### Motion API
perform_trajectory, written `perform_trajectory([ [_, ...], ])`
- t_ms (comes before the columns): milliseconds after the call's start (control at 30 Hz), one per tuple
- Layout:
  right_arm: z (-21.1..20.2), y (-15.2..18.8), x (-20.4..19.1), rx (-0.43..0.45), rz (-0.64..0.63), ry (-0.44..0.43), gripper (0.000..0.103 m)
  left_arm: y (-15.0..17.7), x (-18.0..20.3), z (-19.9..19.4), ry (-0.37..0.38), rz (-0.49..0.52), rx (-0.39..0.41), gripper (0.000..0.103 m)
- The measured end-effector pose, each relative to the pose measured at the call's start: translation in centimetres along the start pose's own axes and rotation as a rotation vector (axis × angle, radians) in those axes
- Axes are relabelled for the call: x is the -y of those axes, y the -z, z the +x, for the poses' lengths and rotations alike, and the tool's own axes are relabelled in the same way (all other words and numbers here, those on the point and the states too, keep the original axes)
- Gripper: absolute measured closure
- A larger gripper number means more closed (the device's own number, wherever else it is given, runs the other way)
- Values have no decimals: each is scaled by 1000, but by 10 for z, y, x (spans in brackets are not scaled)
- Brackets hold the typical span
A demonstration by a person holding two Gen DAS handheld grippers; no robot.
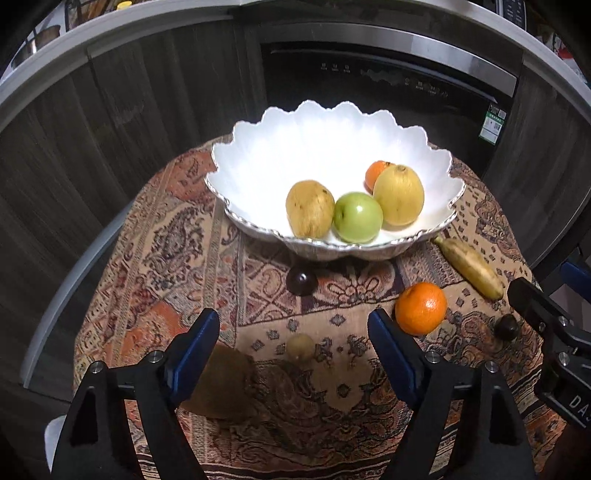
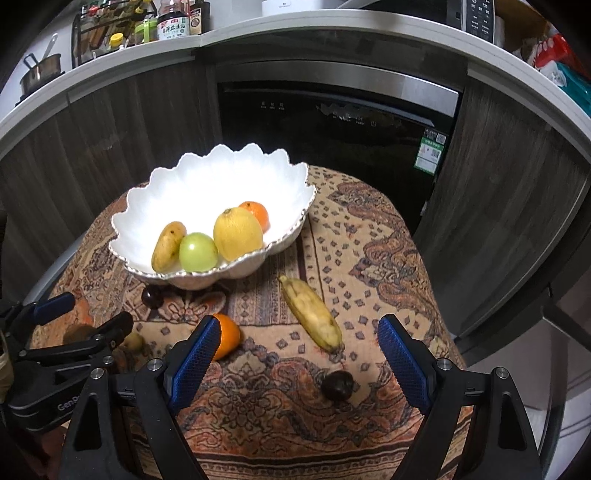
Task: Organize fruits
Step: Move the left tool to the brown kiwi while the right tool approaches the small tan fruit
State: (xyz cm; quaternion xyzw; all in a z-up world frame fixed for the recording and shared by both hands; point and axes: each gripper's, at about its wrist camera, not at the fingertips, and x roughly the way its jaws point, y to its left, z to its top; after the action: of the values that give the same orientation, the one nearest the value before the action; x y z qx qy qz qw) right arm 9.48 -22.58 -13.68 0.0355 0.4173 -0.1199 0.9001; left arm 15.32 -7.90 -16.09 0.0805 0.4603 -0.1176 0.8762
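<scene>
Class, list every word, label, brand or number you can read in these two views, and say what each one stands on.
"GenR", cut off: on the body of the left hand-held gripper, right wrist view.
"DA", cut off: on the body of the right hand-held gripper, left wrist view.
Sauce bottle label: Chinese characters, too small to read.
Green sticker and panel markings on the dishwasher: too blurred.
Appliance buttons: unreadable.
</scene>
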Motion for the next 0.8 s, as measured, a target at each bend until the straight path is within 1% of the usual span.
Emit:
perform_trajectory([
  [167,8,8,-6,-14,-10,-2,15,8,-4,12,12,-15,-17,28],
  [333,16,13,-11,-24,-23,-1,15,13,-4,22,11,-13,-31,30],
  [400,19,13,-10,-31,-19,-3,15,14,-2,24,3,-1,-26,34],
  [500,23,15,-8,-43,-14,-1,15,15,-1,29,17,-4,-40,42],
  [533,24,15,-8,-45,-13,-2,15,15,-1,31,22,-3,-45,42],
  [667,28,16,-7,-52,-9,-5,15,16,4,33,12,21,-31,43],
  [800,31,18,-7,-60,-7,-7,15,15,6,35,5,32,-21,48],
])
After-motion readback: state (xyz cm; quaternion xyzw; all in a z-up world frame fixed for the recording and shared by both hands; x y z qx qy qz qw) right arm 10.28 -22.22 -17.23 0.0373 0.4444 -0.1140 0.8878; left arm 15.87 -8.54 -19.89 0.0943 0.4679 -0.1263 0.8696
